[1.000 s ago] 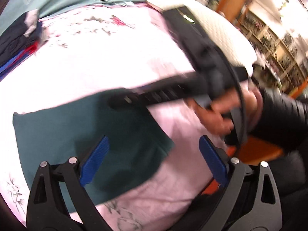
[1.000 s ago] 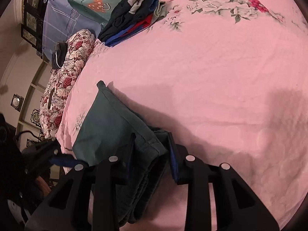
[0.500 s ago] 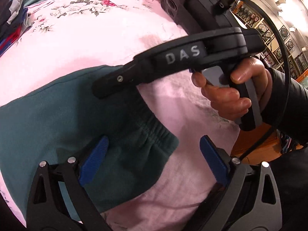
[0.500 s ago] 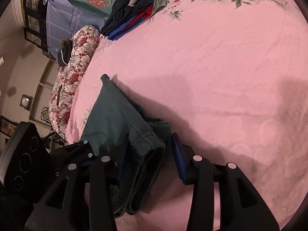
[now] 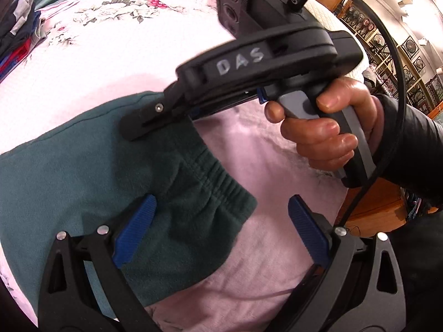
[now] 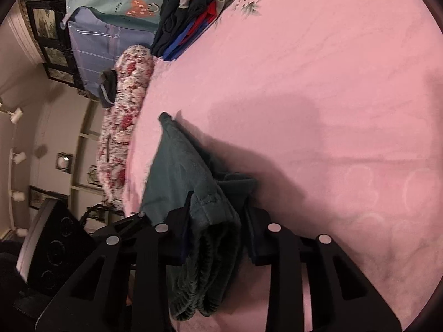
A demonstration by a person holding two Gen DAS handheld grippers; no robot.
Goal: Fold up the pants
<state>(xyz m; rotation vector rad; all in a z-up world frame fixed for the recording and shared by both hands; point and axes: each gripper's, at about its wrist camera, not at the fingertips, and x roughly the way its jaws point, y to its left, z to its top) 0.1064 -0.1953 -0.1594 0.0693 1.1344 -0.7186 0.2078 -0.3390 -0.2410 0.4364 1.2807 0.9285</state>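
Left claw (image 5: 220, 222) gapes wide; right claw (image 6: 217, 228), just closing, seemingly clamped.

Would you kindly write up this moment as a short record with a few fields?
surface: pink floral bedsheet
garment: green pants, folded, elastic waistband toward the grippers
left gripper: open, poised over the waistband corner, nothing gripped
right gripper: jaws have just been closing, with the bunched waistband between them
right hand: squeezing the gripper's trigger
other laundry: dark clothes pile at the far side of the bed
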